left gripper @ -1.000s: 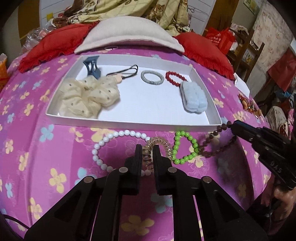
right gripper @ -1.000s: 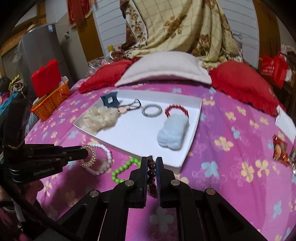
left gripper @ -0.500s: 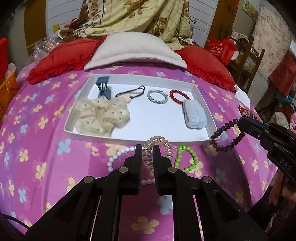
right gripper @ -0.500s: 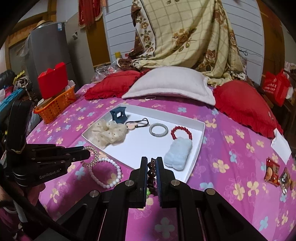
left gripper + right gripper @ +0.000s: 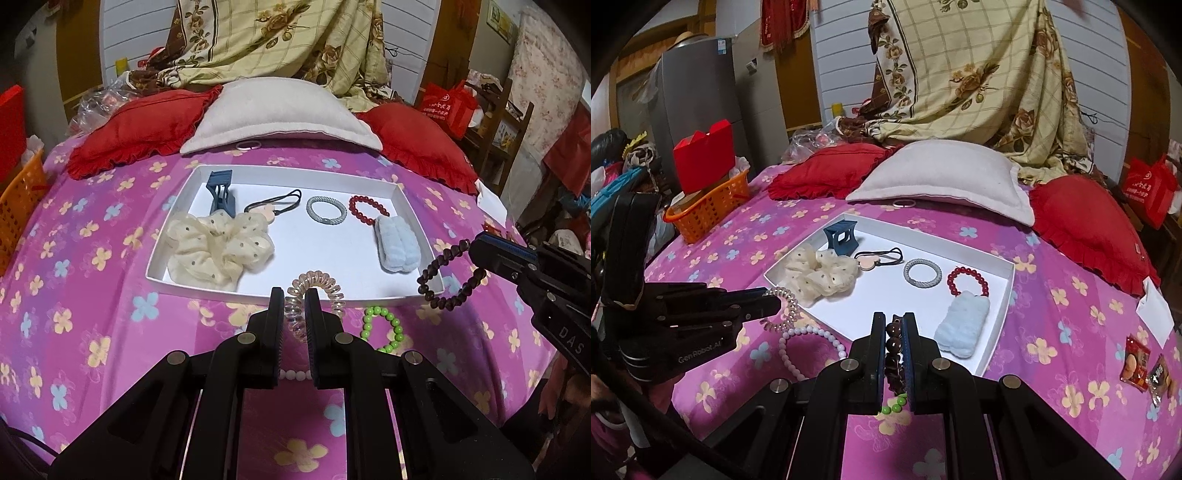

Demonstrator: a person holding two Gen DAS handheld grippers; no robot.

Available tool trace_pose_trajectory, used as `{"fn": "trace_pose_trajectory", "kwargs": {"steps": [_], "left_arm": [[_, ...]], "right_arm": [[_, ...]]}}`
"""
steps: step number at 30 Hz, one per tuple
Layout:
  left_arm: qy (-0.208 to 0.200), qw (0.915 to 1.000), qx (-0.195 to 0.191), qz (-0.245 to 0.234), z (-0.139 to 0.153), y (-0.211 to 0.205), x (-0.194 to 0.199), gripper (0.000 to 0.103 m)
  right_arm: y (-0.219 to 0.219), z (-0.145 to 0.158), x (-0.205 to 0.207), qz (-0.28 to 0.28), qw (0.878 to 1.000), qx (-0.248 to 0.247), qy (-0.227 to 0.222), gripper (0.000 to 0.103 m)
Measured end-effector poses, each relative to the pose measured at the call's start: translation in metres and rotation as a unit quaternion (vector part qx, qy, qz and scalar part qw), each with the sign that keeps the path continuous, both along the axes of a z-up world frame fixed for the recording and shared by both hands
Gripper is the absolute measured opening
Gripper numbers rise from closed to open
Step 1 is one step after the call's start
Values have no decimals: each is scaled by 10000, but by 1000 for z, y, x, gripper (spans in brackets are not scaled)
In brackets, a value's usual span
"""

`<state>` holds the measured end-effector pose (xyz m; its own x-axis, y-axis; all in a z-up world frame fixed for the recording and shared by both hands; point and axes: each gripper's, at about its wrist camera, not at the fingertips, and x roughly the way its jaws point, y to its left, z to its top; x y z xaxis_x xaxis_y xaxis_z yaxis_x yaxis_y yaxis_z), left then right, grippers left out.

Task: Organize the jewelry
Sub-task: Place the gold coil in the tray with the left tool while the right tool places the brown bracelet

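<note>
While clamped on clear coil hair tie (image 5: 317, 291), left gripper (image 5: 294, 295) hovers near white tray (image 5: 295, 295) front rim. Right gripper (image 5: 894, 321) pinching dark bead bracelet (image 5: 894, 339), lifted. Green bracelet (image 5: 382, 328) + white pearl bracelet (image 5: 809, 345) on pink bedspread (image 5: 92, 295), just beside tray.

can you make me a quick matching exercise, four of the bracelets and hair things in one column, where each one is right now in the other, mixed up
Things:
1. coil hair tie
2. brown bead bracelet
3. green bead bracelet
4. red bead bracelet

Places:
A. lying inside the white tray
B. pinched in the left tool
C. lying on the pink bedspread, outside the tray
D. pinched in the right tool

Pairs: 1-B, 2-D, 3-C, 4-A
</note>
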<state>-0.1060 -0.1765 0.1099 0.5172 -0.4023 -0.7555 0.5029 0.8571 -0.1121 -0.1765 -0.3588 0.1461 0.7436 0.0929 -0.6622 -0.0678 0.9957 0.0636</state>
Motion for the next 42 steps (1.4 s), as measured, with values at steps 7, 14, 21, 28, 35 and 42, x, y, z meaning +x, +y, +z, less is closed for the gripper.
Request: {"fn": "trace_pose_trajectory", "kwargs": {"steps": [7, 14, 21, 28, 35, 42], "left_arm": [[-19, 10000, 74, 63, -2, -2, 11, 10], [18, 9998, 139, 121, -7, -6, 23, 10], [135, 9997, 146, 167, -15, -12, 38, 10], [367, 9990, 156, 205, -28, -24, 60, 10], [543, 9981, 241, 168, -46, -44, 76, 10], [686, 9968, 376, 145, -64, -63, 96, 10]], "right_arm": [[2, 0, 11, 42, 10000, 15, 30, 8], [2, -6, 26, 42, 9999, 48, 125, 8], [1, -16, 40, 52, 9996, 78, 251, 8], [1, -33, 60, 98, 9985, 269, 460, 8], [-12, -60, 86, 57, 9963, 425, 743, 8], [-41, -85, 123, -220, 9937, 462, 994, 8]]}}
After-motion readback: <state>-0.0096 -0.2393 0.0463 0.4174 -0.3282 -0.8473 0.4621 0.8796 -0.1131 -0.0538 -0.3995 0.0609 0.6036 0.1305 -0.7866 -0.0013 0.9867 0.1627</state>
